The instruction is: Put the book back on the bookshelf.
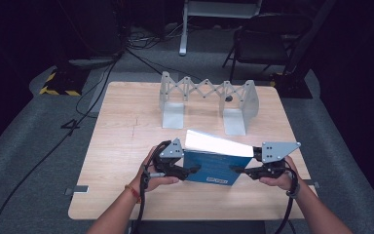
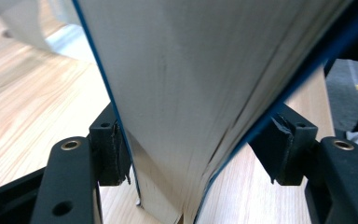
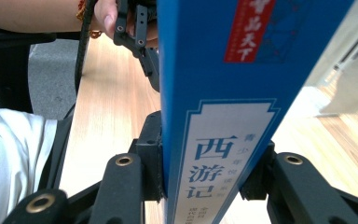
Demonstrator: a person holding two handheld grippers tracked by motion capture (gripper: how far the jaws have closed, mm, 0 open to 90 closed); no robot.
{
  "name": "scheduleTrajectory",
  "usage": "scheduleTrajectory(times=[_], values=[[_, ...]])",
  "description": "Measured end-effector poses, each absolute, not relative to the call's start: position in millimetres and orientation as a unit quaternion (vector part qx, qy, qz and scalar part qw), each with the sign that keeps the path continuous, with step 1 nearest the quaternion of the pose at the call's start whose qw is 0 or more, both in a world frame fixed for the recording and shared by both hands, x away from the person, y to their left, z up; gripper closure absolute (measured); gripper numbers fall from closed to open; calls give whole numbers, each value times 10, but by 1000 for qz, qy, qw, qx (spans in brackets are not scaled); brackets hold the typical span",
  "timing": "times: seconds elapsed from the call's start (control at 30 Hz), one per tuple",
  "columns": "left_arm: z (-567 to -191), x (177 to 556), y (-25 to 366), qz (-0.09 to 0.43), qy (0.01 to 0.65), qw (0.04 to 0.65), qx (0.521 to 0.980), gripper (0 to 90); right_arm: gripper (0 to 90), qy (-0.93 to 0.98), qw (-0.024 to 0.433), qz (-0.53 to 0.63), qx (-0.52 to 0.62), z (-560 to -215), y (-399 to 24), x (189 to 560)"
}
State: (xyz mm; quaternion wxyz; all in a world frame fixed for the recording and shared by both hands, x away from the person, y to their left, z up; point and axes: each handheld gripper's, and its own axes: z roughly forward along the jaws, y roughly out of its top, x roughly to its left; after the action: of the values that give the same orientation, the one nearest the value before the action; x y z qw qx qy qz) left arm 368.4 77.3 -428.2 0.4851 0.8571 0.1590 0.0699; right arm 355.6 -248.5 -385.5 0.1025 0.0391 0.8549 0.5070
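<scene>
Hiding most of table in left gripper view, book's page edges fan wide. Blue book held above table's near edge between both grippers; spine blue with white label, dark characters. Right gripper clamps spine. Left gripper jaws half-spread, straddling fanned covers; contact unclear. Expanding bookend rack unloaded.

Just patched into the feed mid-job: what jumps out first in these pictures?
A blue book stands near the table's front edge, clamped at its spine end by the right gripper, with the left gripper straddling its fore-edge. Behind it, mid-table, stands an empty grey expandable book rack. The floor beyond is dark, with trailing cables.
</scene>
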Motion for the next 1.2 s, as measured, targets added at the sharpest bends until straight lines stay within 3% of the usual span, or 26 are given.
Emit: scheduleTrajectory(times=[0.07, 0.37, 0.67, 0.93, 1.2], values=[[-4305, 3657, 734, 80, 178, 477, 857, 322, 606, 854, 105, 508, 46, -3859, -2564, 3541], [-4443, 3552, 794, 102, 200, 462, 858, 366, 597, 857, 114, 500, 57, -3835, -2667, 3474], [-4432, 3519, 718, 116, 194, 465, 856, 378, 542, 862, 119, 488, 68, -3519, -2527, 3454], [-4491, 3485, 799, 109, 202, 448, 864, 371, 506, 880, 76, 463, 77, -3314, -2362, 3569], [-4658, 3332, 1191, 126, 230, 402, 877, 331, 484, 888, 61, 449, 72, -3262, -2244, 3588]])
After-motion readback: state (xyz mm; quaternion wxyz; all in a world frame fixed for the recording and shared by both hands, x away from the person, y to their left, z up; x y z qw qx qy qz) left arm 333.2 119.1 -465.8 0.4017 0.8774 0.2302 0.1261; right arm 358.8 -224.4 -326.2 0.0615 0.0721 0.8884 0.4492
